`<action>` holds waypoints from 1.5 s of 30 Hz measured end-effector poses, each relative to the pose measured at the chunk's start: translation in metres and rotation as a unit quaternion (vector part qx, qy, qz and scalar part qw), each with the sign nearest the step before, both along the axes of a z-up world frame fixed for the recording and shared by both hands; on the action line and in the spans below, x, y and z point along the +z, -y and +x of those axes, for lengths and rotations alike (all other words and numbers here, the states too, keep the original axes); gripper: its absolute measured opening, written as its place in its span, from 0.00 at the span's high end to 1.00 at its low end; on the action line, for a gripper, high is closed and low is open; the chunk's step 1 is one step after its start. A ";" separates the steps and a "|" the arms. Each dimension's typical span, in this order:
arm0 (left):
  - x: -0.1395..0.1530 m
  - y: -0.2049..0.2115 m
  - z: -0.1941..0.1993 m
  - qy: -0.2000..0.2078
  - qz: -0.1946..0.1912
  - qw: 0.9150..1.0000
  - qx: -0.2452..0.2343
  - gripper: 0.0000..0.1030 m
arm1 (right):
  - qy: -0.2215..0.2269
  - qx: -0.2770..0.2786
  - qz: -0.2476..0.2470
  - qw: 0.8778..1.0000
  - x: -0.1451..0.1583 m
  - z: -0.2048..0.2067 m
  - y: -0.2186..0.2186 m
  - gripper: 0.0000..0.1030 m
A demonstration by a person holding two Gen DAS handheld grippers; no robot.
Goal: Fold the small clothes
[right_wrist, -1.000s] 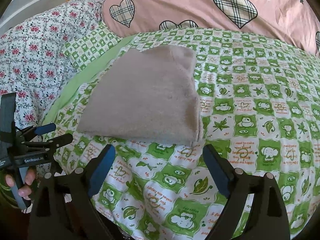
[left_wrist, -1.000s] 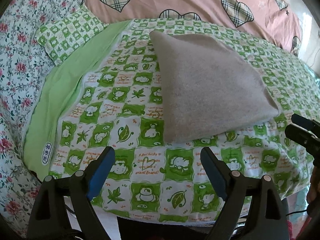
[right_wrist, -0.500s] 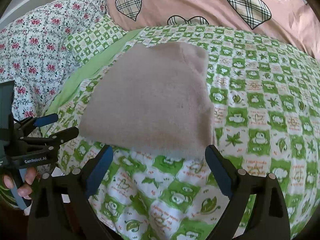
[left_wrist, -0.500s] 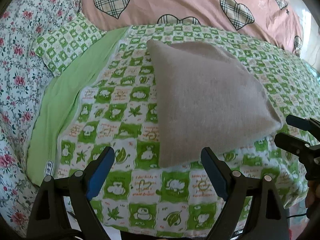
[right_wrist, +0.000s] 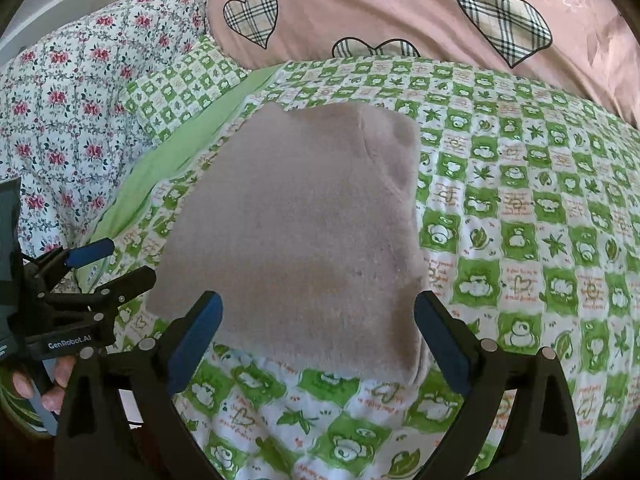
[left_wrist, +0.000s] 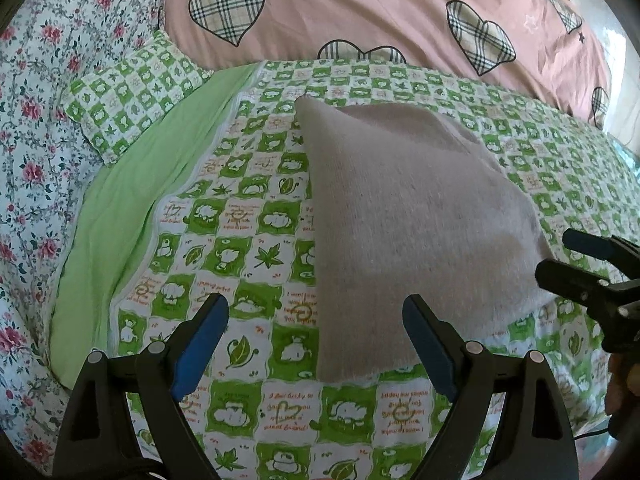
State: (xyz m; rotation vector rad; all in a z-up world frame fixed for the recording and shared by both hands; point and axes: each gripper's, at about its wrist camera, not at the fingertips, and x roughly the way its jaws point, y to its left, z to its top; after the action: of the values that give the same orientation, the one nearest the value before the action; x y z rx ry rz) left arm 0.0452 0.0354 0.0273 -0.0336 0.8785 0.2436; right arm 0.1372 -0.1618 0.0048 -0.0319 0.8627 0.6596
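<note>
Beside left gripper (right_wrist: 104, 264), bare fingertips (right_wrist: 24, 384)

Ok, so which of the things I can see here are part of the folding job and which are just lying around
Part of the job:
- folded grey garment
- left hand-held gripper, open
- right hand-held gripper, jaws opening, holding nothing

Just lying about:
- pink heart-print pillow
- floral quilt
- small green checked pillow

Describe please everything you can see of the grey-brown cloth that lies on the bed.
The grey-brown cloth is a soft, fuzzy knit, folded into a flat, roughly four-sided stack; layered edges show at its near right corner. It lies on the green checked bedcover, below the pink quilt with plaid hearts. Nothing grips it.
</note>
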 end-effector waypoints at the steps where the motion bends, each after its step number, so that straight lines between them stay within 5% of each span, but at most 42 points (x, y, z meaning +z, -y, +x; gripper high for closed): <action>1: 0.000 -0.001 0.001 0.001 -0.002 1.000 0.001 0.13 | -0.001 0.001 0.000 1.000 -0.001 0.001 -0.001 0.06; 45: 0.005 0.007 0.010 0.009 -0.013 1.000 -0.016 0.12 | -0.012 -0.005 0.009 1.000 -0.004 0.014 -0.006 0.05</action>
State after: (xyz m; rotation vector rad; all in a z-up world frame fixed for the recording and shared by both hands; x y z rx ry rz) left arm 0.0556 0.0287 0.0324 -0.0464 0.8636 0.2012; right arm 0.1515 -0.1556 0.0008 -0.0025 0.8801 0.6592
